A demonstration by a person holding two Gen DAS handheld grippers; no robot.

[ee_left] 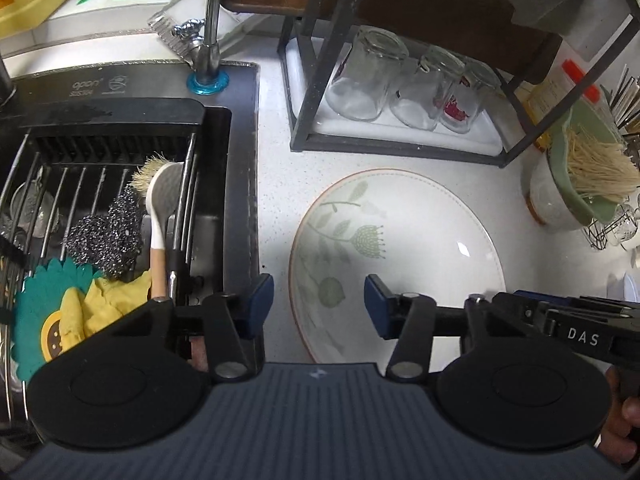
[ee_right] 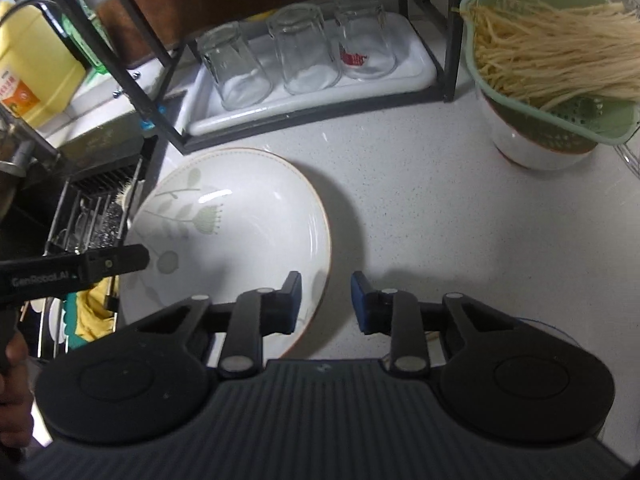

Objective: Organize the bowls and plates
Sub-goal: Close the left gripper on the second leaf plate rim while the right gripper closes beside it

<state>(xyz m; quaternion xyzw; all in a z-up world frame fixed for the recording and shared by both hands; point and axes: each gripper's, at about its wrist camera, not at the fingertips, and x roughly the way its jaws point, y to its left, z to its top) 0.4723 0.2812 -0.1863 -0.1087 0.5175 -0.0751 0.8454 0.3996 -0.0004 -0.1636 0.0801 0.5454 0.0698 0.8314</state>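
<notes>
While both claws hang over the pale counter (ee_right: 420, 208), each stands wide and grips nothing. Ahead of the left gripper (ee_left: 319, 306) lies the white leaf-patterned plate (ee_left: 420, 240), its near left rim showing through the gap between the blue pads (ee_left: 262, 300). The right gripper (ee_right: 326, 300) straddles the plate's right edge — left pad over the dish, right pad over bare counter. Beyond both claws, upturned glasses (ee_right: 300, 52) stand on a white tray (ee_right: 416, 68) inside a black rack (ee_left: 316, 80). Left of the left claw sits the sink (ee_left: 224, 200), holding a wire basket with scourers (ee_left: 104, 240) and a brush. Far right of the right claw — a green colander (ee_right: 560, 120) in a white bowl (ee_right: 528, 152).
</notes>
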